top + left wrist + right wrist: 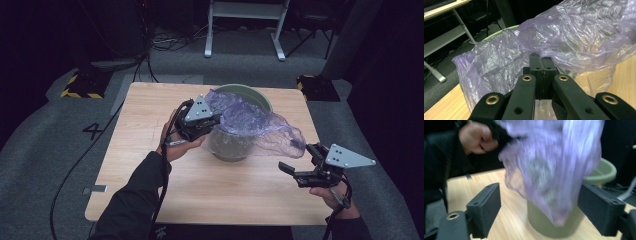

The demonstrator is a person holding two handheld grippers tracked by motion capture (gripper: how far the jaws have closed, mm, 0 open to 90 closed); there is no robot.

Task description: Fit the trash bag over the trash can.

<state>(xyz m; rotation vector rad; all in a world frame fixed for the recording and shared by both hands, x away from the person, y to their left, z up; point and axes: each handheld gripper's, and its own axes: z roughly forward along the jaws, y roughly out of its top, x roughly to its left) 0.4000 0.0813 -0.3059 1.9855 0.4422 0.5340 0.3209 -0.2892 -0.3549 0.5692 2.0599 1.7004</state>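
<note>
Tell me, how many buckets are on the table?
1. The green bucket stands at the table's far middle, a purple plastic bag draped over it. None looks hidden.

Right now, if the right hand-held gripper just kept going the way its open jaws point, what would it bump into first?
Most likely the loose purple plastic bag hanging straight ahead of the right hand-held gripper, whose jaws stand wide apart. Just behind and below it is the green bucket it drapes over. Depth is hard to judge, since the bag is blurred.
</note>
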